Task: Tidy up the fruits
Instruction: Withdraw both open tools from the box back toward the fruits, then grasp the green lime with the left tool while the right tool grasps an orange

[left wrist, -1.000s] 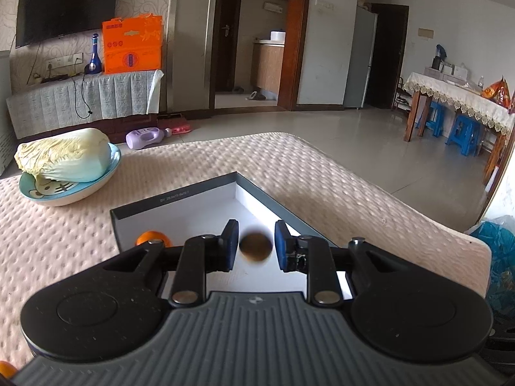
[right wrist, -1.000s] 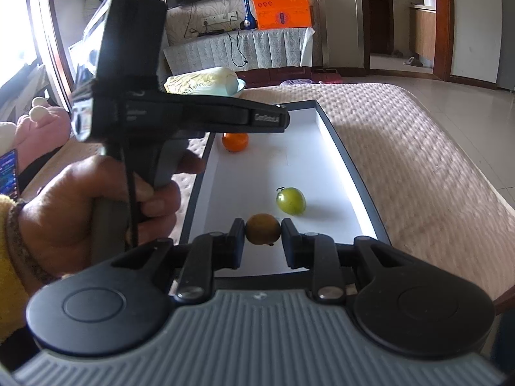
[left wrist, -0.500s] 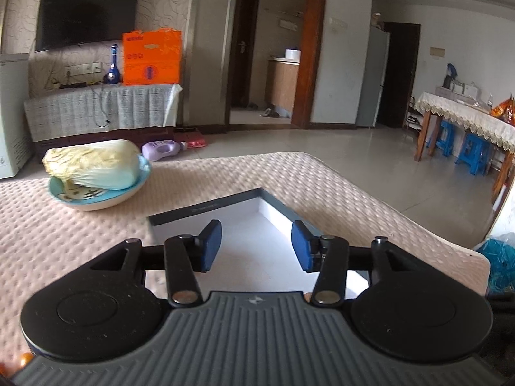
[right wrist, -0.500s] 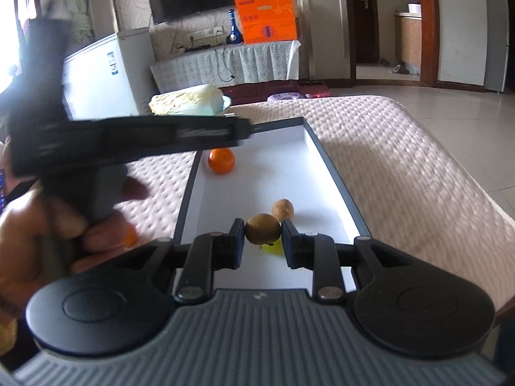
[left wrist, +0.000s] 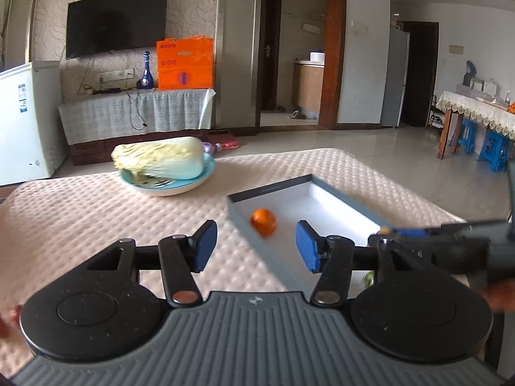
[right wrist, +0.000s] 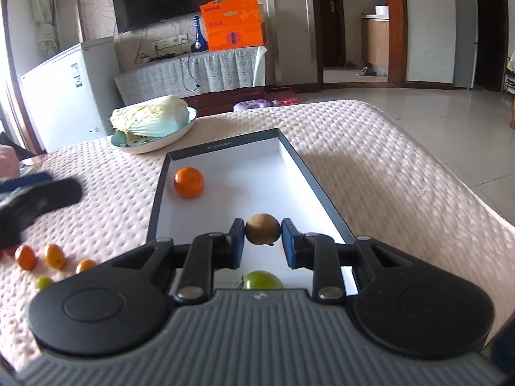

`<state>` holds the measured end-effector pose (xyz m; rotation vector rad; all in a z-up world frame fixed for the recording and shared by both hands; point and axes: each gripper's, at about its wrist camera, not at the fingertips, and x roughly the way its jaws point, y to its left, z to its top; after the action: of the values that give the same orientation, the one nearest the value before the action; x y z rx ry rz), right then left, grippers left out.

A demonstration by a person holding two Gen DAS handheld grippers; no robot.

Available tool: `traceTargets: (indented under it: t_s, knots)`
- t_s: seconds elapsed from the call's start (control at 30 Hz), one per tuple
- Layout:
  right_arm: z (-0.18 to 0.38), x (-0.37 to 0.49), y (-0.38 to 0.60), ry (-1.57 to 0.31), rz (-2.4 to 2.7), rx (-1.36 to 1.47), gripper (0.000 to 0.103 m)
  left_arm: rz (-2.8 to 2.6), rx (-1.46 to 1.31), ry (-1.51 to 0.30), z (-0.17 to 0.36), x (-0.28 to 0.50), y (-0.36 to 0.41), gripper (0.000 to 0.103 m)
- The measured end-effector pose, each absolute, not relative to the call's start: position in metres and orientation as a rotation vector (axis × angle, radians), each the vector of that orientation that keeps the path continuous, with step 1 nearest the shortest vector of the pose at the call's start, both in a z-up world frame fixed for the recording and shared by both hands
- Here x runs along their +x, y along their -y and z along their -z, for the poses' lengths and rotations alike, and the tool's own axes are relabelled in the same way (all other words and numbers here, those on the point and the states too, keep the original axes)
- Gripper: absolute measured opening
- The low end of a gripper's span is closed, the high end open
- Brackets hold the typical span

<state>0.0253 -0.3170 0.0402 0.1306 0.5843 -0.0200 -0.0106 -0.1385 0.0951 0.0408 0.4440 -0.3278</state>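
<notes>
carrying a brown fruit (right wrist: 262, 233) clamped in my right gripper (right wrist: 262, 241) above the white tray (right wrist: 325, 193), beyond the green fruit (right wrist: 261, 281); my left gripper (left wrist: 256, 246), jaws spread and empty, hangs over the tray's near-left edge. next, i judge: lower and release beside the orange (right wrist: 189, 182).

Left tool (left wrist: 256, 246): black linkage arms, blue finger pads (left wrist: 206, 244), silver pivot screws, two round black discs, ribbed grey housing with small logo. Right tool (right wrist: 262, 243): same black-and-grey build, blue pads (right wrist: 289, 244), silver screws, ribbed grey housing.
</notes>
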Motion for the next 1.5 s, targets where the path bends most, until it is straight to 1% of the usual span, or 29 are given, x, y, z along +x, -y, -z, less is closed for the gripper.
traceTargets:
  t_s: [0.07, 0.1, 0.13, 0.17, 0.2, 0.63, 0.9, 1.1, 1.27, 1.5]
  knots:
    - [-0.04, 0.028, 0.317, -0.579, 0.039, 0.138, 0.029, 0.312, 0.04, -0.452, -0.094, -0.022, 0.125, 0.061]
    - [-0.039, 0.029, 0.316, -0.577, 0.048, 0.141, 0.031, 0.304, 0.037, -0.458, -0.093, -0.028, 0.118, 0.061]
    - [-0.04, 0.029, 0.316, -0.57, 0.05, 0.147, 0.035, 0.297, 0.032, -0.465, -0.093, -0.034, 0.112, 0.061]
    - [-0.041, 0.028, 0.314, -0.558, 0.048, 0.154, 0.047, 0.289, 0.026, -0.471, -0.092, -0.04, 0.106, 0.061]
    - [-0.042, 0.027, 0.312, -0.546, 0.051, 0.155, 0.053, 0.282, 0.023, -0.476, -0.091, -0.046, 0.099, 0.061]
    - [-0.053, 0.019, 0.299, -0.458, 0.015, 0.196, 0.053, 0.148, 0.012, -0.569, -0.057, -0.101, 0.036, 0.062]
    - [-0.057, 0.011, 0.28, -0.436, -0.085, 0.116, 0.053, 0.088, 0.019, -0.609, -0.041, -0.099, 0.018, 0.062]
    - [-0.052, 0.003, 0.242, -0.478, -0.283, 0.048, 0.052, 0.118, -0.007, -0.619, -0.037, -0.092, 0.023, 0.062]
    - [-0.039, 0.004, 0.203, -0.543, -0.369, -0.127, 0.052, 0.148, 0.014, -0.63, -0.029, -0.08, 0.038, 0.062]
    - [-0.034, 0.016, 0.191, -0.58, -0.369, -0.123, 0.052, 0.179, 0.049, -0.638, -0.019, -0.06, 0.05, 0.06]
